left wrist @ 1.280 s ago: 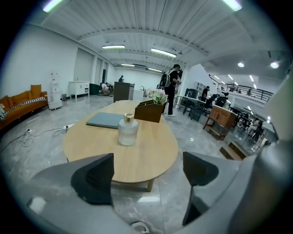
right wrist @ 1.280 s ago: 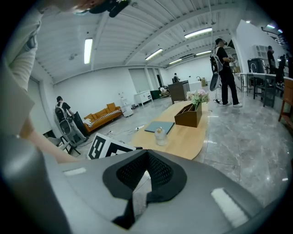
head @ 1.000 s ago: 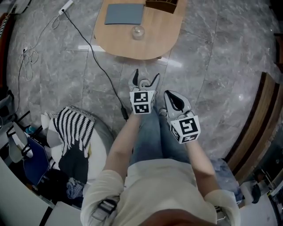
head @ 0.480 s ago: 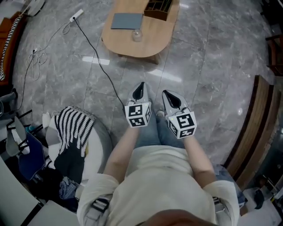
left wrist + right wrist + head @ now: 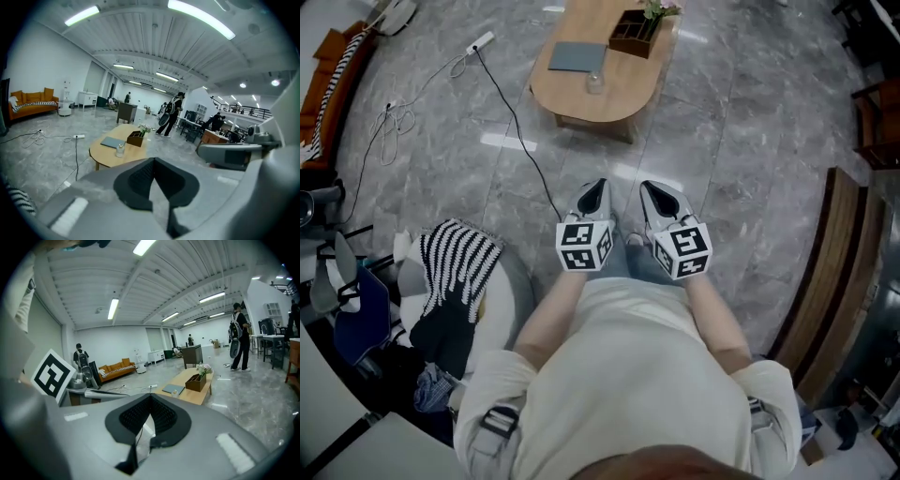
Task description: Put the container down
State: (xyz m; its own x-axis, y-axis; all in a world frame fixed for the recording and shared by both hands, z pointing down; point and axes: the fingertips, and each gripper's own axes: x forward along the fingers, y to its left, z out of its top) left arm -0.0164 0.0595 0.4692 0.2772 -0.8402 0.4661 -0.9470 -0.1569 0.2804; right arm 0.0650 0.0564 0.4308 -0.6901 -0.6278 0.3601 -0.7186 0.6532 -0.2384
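Observation:
The container, a small clear glass jar, stands on the oval wooden table far ahead of me, beside a grey pad and a brown organizer with flowers. The jar also shows in the left gripper view, well beyond the jaws. My left gripper is held near my waist above the grey floor, jaws shut with nothing in them. Beside it my right gripper is also shut and empty. Neither gripper is near the table.
A black cable runs across the marble floor from a power strip toward my feet. A seat with a striped cloth stands at my left, a wooden bench at my right. People stand far off.
The left gripper's jaws have gone from open to shut with nothing in them. Both grippers have come back toward my body, and the table now lies farther ahead.

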